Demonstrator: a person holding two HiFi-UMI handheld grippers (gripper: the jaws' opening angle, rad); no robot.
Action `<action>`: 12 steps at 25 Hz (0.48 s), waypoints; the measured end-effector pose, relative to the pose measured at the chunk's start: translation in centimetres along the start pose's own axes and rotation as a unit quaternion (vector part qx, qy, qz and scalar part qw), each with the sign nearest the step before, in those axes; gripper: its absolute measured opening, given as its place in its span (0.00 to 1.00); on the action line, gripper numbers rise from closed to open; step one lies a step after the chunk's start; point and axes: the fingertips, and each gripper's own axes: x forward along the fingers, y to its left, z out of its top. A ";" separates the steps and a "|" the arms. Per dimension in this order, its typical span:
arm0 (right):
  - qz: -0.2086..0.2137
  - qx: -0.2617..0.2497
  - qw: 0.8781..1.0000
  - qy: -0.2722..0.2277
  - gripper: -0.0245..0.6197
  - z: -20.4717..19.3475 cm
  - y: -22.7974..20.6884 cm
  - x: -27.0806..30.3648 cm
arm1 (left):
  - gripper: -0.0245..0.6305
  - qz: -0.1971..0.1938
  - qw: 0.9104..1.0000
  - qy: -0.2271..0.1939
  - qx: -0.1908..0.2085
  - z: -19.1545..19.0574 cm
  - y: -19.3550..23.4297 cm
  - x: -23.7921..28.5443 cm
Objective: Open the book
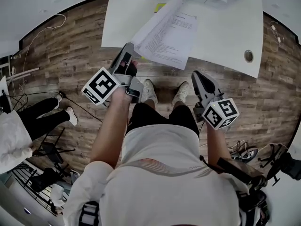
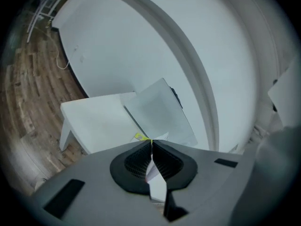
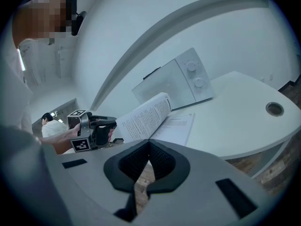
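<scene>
Most of the opening looks done to me, reading across the table (image 1: 225, 27) from left to right. At the table's front edge, toward its left end, your left gripper (image 1: 130, 50) has its jaws pressed together on the lifted pages (image 1: 157, 20). Its own view shows a white leaf pinched between the black pads, so that hand is carrying paper. Those pages rise in a thick arched sheaf from the book (image 1: 173, 36), which lies on the table close to its front edge and left of its middle. One printed page is already flat and face up on the tabletop. A small yellow thing (image 1: 160, 6) peeks out on the table beyond the sheaf; I cannot tell what it is. Just off the table's front edge, near its middle, your right gripper (image 1: 198, 75) hangs in the air with its jaws closed on nothing, only floor showing behind them. It touches neither book nor table. Further right, near the table's front-right corner, sits a round grommet hole (image 1: 248, 56), well apart from everything else. What I judge is left: the sheaf stands up instead of lying over, so the book would likely flop if you let go now. Lay the pages flat on the table, left of the printed page, then release.
</scene>
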 end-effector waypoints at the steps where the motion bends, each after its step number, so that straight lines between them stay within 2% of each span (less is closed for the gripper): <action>1: 0.001 0.000 1.000 0.002 0.03 0.0 0.2 0.3 | 0.07 0.006 1.000 -0.009 -0.011 0.7 0.9 -0.3; 7: 0.005 -0.003 1.000 0.014 0.03 -0.4 1.2 2.0 | 0.07 0.044 0.998 -0.026 0.024 3.5 4.6 -1.6; 12: 0.005 -0.005 1.000 0.025 0.03 -1.0 2.3 3.6 | 0.07 0.076 0.996 -0.020 0.045 5.1 8.7 -2.6</action>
